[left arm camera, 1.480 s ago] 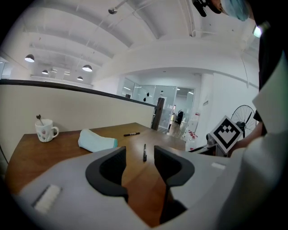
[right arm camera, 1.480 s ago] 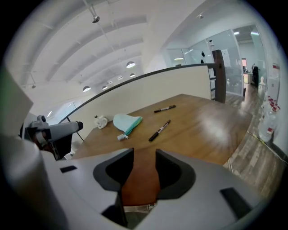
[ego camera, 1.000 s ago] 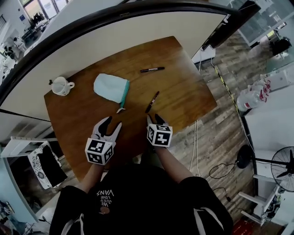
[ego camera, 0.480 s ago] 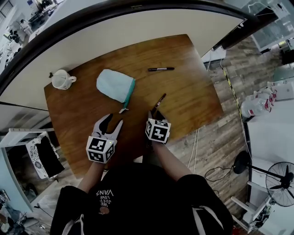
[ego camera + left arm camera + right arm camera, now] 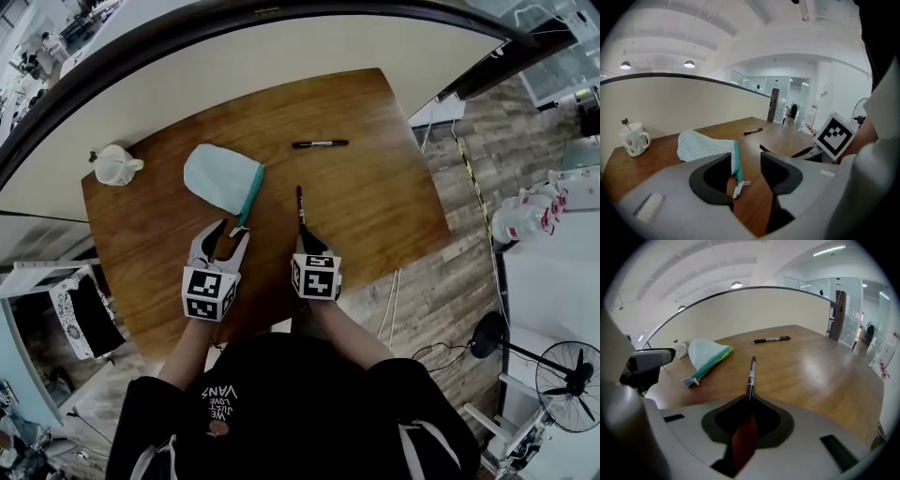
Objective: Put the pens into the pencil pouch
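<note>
A pale green pencil pouch (image 5: pixel 223 178) (image 5: pixel 705 145) (image 5: pixel 705 352) with a teal zipper lies on the brown table (image 5: pixel 375 206). My left gripper (image 5: pixel 232 230) (image 5: pixel 745 168) stands open just short of the zipper pull, holding nothing. My right gripper (image 5: pixel 307 239) (image 5: pixel 749 399) is closing on the near end of a black pen (image 5: pixel 300 206) (image 5: pixel 751 376), which sticks out between the jaw tips and points away across the table. A second black pen (image 5: pixel 320 144) (image 5: pixel 772 339) (image 5: pixel 753 131) lies farther back, apart from both grippers.
A white mug (image 5: pixel 112 165) (image 5: pixel 633 138) stands at the table's far left corner. A curved pale partition runs behind the table. The table's right edge drops to a wooden floor with cables.
The right gripper's jaws have closed onto the near pen, which has swung from slanting to pointing straight away. The left gripper has moved forward toward the pouch's zipper pull.
</note>
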`<state>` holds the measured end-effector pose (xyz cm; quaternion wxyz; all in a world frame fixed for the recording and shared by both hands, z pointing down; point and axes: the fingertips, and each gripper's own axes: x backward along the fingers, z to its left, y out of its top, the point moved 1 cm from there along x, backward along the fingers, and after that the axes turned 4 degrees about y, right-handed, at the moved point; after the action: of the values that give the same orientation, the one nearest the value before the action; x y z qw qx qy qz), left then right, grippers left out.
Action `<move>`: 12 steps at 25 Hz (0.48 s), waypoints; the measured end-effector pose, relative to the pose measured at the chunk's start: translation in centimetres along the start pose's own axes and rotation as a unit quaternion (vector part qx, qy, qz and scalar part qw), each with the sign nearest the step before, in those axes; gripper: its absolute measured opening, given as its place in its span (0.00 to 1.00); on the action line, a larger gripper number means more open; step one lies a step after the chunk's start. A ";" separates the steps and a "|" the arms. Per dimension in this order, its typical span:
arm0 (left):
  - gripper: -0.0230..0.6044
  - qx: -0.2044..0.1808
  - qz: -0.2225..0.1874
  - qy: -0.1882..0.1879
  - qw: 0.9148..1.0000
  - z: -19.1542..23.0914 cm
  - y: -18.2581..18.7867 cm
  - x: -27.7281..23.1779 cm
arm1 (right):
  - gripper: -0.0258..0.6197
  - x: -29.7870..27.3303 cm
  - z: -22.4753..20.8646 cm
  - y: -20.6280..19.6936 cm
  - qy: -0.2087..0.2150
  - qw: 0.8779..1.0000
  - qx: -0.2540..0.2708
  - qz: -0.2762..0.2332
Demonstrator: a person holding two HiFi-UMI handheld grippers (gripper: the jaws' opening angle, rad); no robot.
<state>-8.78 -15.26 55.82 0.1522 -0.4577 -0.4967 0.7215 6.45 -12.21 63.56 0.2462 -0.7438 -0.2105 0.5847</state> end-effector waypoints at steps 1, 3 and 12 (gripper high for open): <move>0.33 -0.006 0.005 0.005 1.000 0.0 0.0 -0.6 | 0.14 0.1 -0.1 -0.1 0.009 1.000 0.005 0.002; 0.33 -0.021 0.018 0.017 0.999 0.0 0.2 -1.9 | 0.14 0.5 -0.3 -0.2 0.024 1.000 0.014 0.005; 0.38 -0.129 0.128 0.048 0.982 0.7 -3.0 -8.3 | 0.14 2.5 -1.1 0.0 0.073 0.997 0.035 0.002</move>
<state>-5.69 -19.87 62.69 0.0218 -0.5680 -0.5149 0.6417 8.12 -10.87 61.83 0.2859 -0.7755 -0.1699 0.5366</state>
